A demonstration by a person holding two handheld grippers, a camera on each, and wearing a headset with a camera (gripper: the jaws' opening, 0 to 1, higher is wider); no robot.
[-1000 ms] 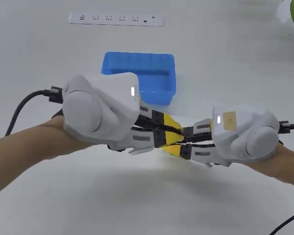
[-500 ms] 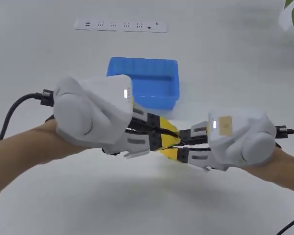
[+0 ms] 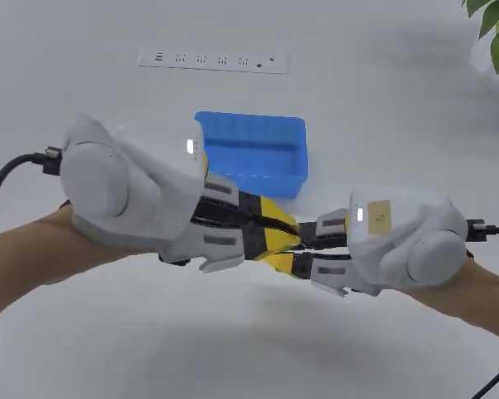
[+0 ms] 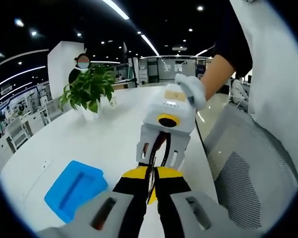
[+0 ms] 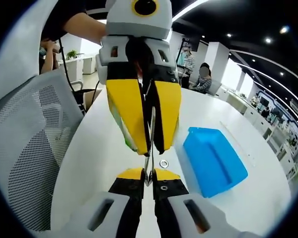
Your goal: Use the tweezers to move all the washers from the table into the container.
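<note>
Colours logged: container (image 3: 251,154) was plain blue. Table (image 3: 382,108) was white, as was the power strip (image 3: 213,61) at 12 o'clock. Left gripper (image 4: 150,173) and right gripper (image 5: 148,174) had white shells and black jaws with yellow tips. Tweezers (image 5: 149,148) and washer (image 5: 164,163) were silver. Plant (image 3: 492,33) at 1 o'clock was green. Cable (image 3: 4,179) was black.

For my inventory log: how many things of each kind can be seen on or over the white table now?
Tongs: 2, left tongs and right tongs
Tweezers: 1
Washer: 1
Blue container: 1
Power strip: 1
Potted plant: 1
Total: 7
</note>
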